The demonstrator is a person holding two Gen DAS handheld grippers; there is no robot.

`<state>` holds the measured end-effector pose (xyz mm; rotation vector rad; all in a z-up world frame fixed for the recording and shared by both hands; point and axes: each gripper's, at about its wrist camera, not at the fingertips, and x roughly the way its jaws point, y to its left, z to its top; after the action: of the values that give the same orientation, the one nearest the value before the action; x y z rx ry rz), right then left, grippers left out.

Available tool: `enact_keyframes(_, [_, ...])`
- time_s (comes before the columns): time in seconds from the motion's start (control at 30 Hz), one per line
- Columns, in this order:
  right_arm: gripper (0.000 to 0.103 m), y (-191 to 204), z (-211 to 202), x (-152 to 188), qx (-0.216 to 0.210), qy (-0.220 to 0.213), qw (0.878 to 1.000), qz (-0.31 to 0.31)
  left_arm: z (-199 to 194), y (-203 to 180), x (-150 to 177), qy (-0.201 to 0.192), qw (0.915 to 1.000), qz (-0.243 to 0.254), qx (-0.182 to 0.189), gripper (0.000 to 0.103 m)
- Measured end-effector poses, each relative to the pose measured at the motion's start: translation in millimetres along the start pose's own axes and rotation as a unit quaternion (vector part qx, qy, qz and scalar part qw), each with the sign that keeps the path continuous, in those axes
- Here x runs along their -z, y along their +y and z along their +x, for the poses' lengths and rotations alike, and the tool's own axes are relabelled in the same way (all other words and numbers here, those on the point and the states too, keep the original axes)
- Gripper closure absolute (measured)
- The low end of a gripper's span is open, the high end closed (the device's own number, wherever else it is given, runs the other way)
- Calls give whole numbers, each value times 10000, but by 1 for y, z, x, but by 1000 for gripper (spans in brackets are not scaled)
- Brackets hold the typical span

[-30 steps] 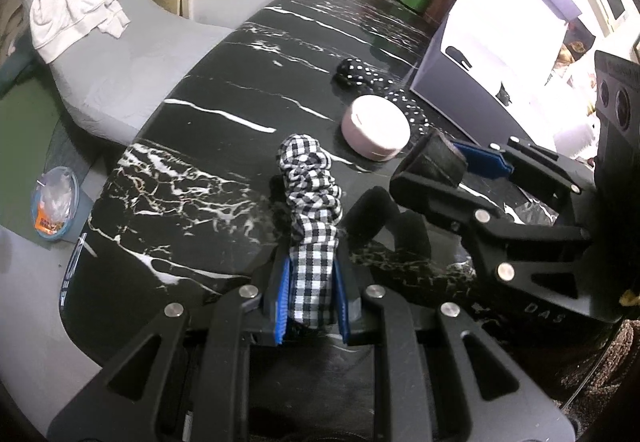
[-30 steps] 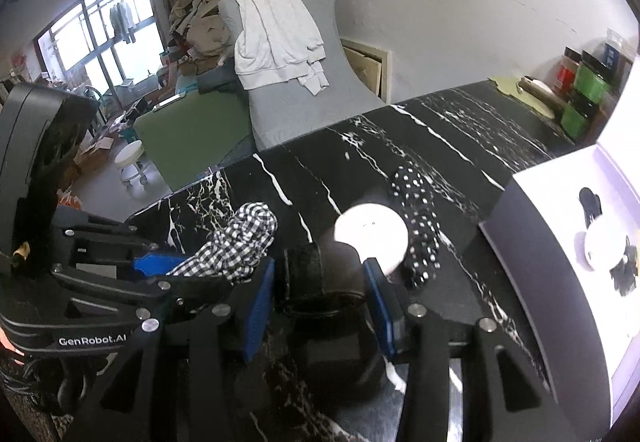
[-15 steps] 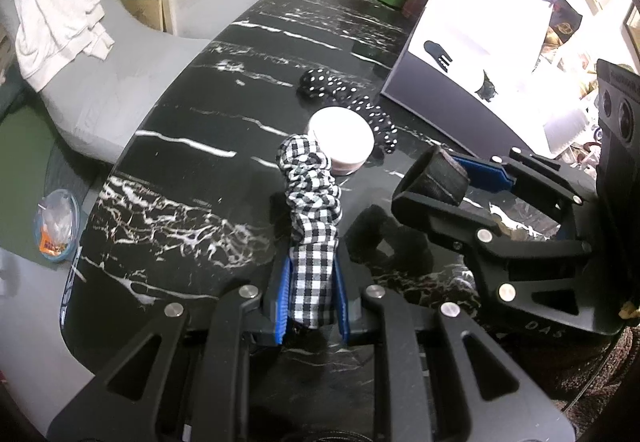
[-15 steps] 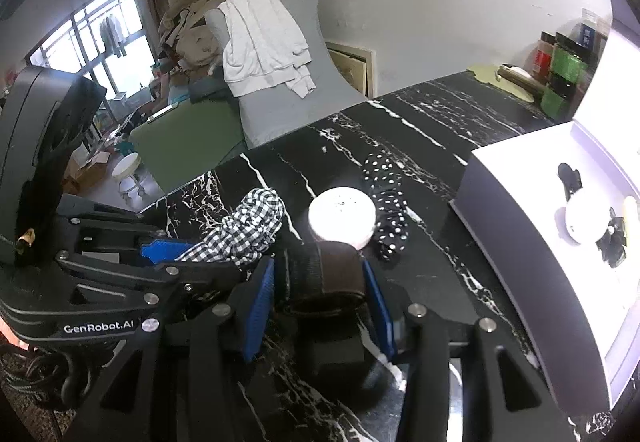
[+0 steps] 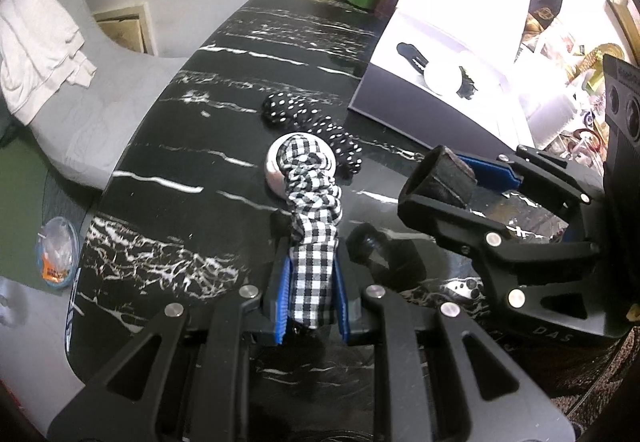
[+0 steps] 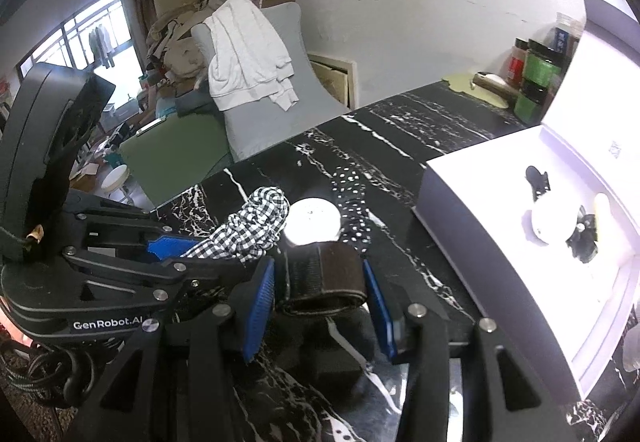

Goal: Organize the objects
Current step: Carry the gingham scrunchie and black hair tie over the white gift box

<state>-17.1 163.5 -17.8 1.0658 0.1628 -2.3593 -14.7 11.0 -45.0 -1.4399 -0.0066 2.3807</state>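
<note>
Tongs on the left (image 5: 310, 296) pinch a black-and-white gingham scrunchie (image 5: 314, 209), lifted above the black marbled surface (image 5: 224, 89). Just behind it a round white compact (image 6: 314, 222) lies on the surface, touching a black polka-dot scrunchie (image 5: 312, 121). The right tongs (image 6: 320, 296) clamp a dark brown folded band (image 6: 326, 280) between blue pads. Farther right, an open white box (image 6: 452, 197) holds a black hair clip (image 6: 538, 179) and a round white case (image 6: 554, 219).

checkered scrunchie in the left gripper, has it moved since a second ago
Yes. The checkered scrunchie, clamped in the left gripper, has been carried toward the white box: its tip now overlaps the round white case it earlier sat short of.
</note>
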Motion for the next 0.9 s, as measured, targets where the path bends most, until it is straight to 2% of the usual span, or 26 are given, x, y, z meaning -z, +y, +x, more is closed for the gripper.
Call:
enact_keyframes(0.43, [58,-22,-19,7,299,-15,9992,274,5,-30,-16,-24,9988,476,114,86])
enact_keyframes(0.9, [58,-52,-43,18,609,-65,9960,645,10,-73,-36,-9,9939,1035,385,86])
